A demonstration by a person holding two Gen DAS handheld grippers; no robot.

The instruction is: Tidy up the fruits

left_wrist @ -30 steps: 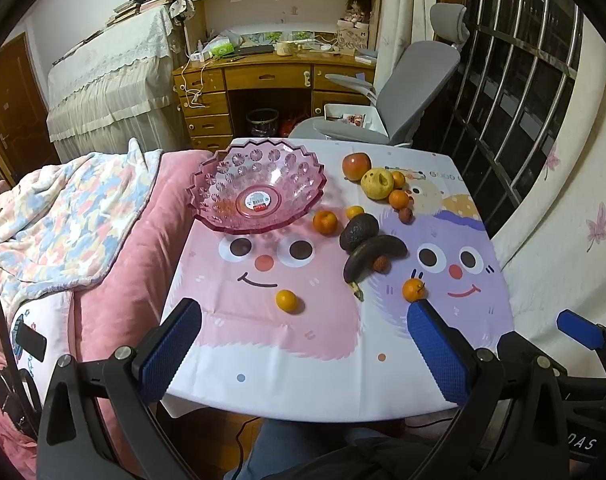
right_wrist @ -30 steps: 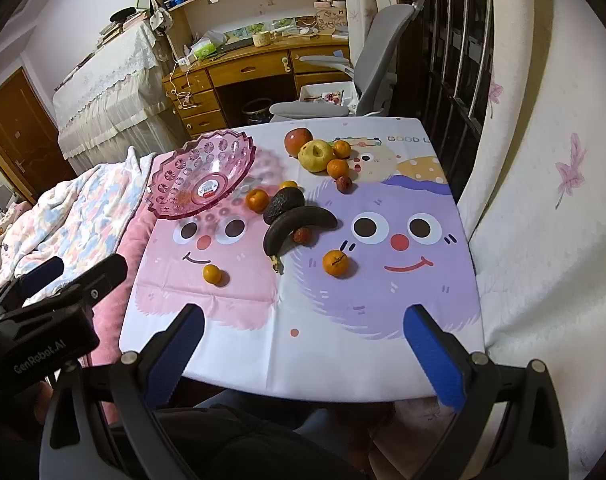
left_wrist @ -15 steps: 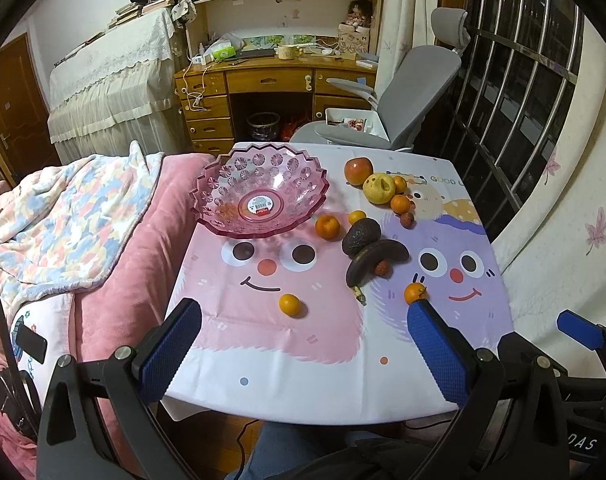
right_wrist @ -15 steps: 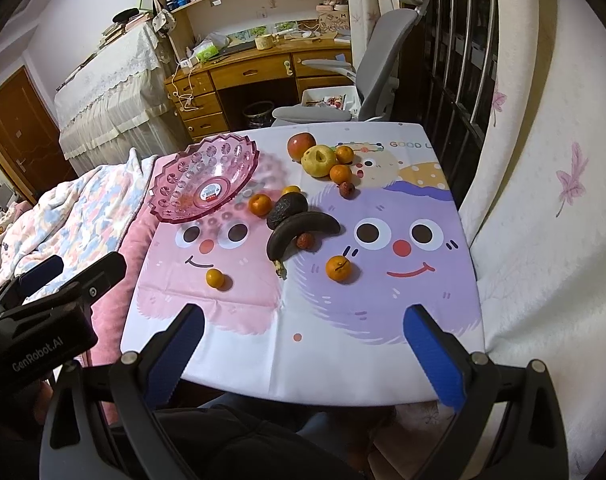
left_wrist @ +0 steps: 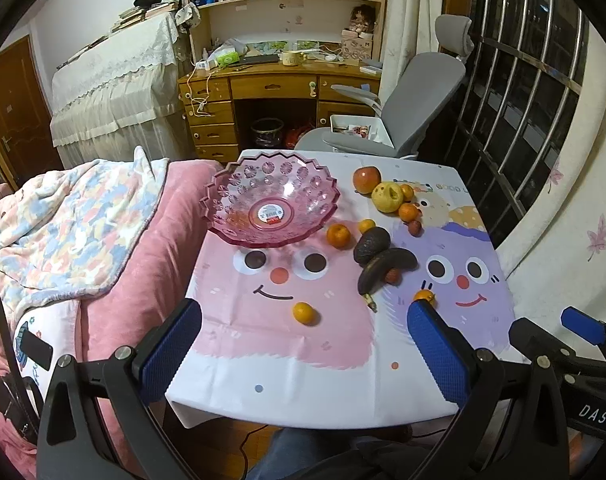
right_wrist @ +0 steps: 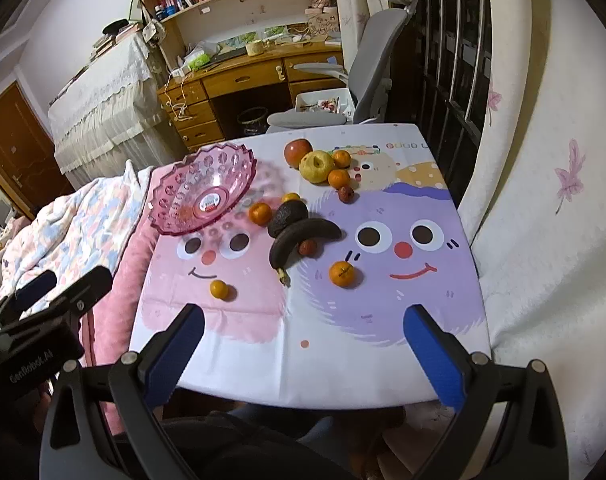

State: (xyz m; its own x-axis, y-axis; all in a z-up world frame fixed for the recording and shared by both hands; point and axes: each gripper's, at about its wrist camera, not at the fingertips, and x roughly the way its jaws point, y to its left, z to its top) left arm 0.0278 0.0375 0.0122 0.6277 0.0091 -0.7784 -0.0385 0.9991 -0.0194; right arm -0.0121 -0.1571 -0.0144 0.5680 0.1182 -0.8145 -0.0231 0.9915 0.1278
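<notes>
left wrist view shows the scalloped pink plastic bowl holding no fruit, while the red apple, yellow pear, blackened banana, dark avocado and small oranges all lie loose on the cartoon-cloth desk, with left gripper and right gripper jaws spread wide, holding nothing, so sorting looks unstarted
</notes>
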